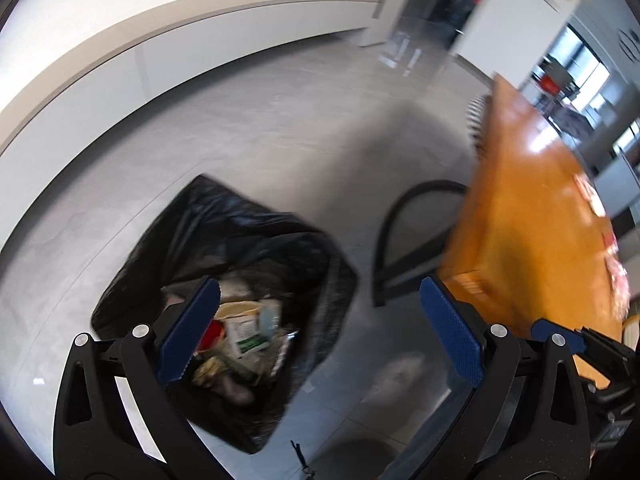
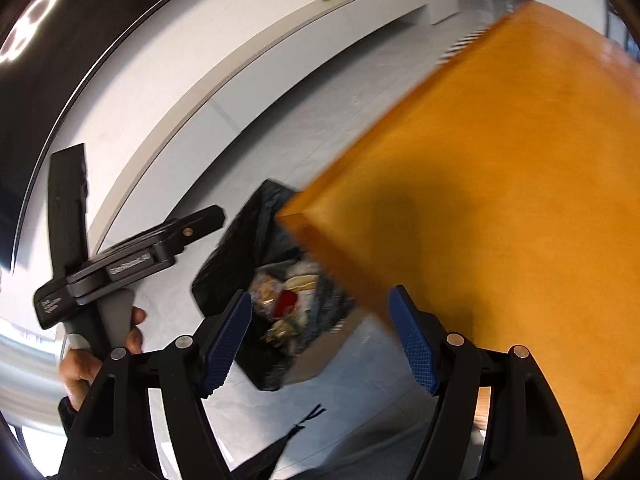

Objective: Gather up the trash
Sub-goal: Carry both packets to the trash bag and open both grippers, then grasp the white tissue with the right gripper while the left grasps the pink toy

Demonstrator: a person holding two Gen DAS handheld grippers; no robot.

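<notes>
A bin lined with a black trash bag [image 1: 240, 232] stands on the grey floor and holds wrappers and paper trash [image 1: 244, 336]. In the left wrist view my left gripper [image 1: 320, 332] hangs above the bin's right side, open, with nothing between its blue pads. The right wrist view shows the same black bag [image 2: 248, 248] and its trash [image 2: 286, 302] beyond my right gripper [image 2: 320, 340], which is also open and holds nothing. A corner of the orange table [image 2: 500, 200] hides part of the bag.
The orange wooden table [image 1: 532, 216] fills the right side. A black chair frame [image 1: 384, 248] stands between table and bin. A person's hand [image 2: 88, 364] holds the left gripper, one of its fingers [image 2: 208, 216] reaching toward the bag. A white bench runs along the far wall.
</notes>
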